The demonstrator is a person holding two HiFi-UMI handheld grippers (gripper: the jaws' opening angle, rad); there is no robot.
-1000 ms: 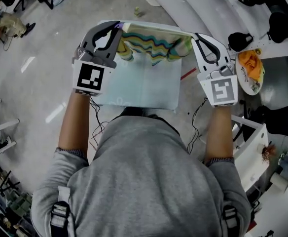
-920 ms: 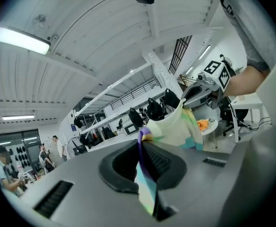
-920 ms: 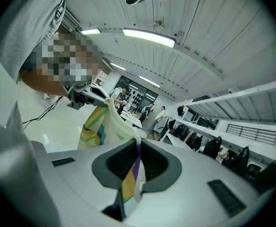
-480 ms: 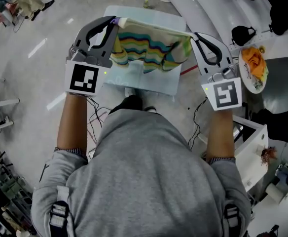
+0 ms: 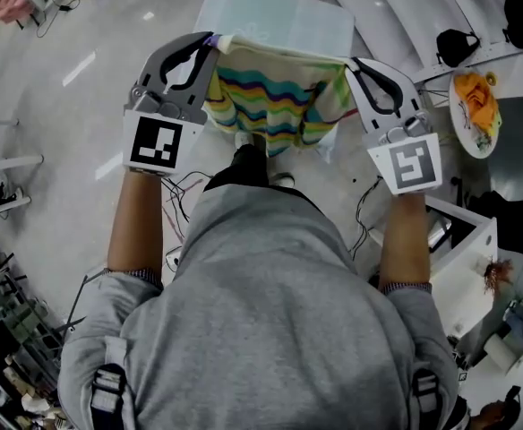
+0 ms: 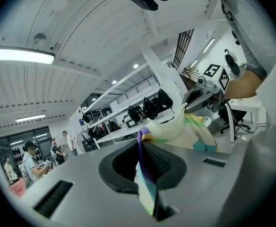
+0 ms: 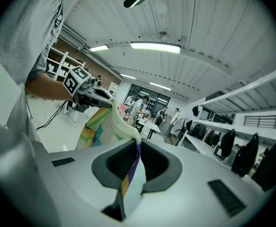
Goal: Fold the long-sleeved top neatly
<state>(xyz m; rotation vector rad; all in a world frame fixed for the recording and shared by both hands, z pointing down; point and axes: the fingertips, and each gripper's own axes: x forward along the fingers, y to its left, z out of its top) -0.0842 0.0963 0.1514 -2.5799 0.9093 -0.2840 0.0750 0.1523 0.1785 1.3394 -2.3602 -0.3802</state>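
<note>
Left gripper (image 5: 213,43) and right gripper (image 5: 351,64) pinched tight on upper corners of the striped top (image 5: 270,97) — it hangs limp between them. Looks light, soft, floppy — corner holds suit it.

Top (image 5: 275,106) hanging between left gripper (image 5: 210,47) and right gripper (image 5: 352,64), table (image 5: 279,16) behind it, plate (image 5: 475,106) at right

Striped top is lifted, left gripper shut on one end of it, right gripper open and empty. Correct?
One thing is wrong: the right gripper is not open and empty. The right gripper view shows its jaws shut on the striped top, with cloth pinched between them. The rest holds: the top is lifted and the left gripper is shut on its other end.
</note>
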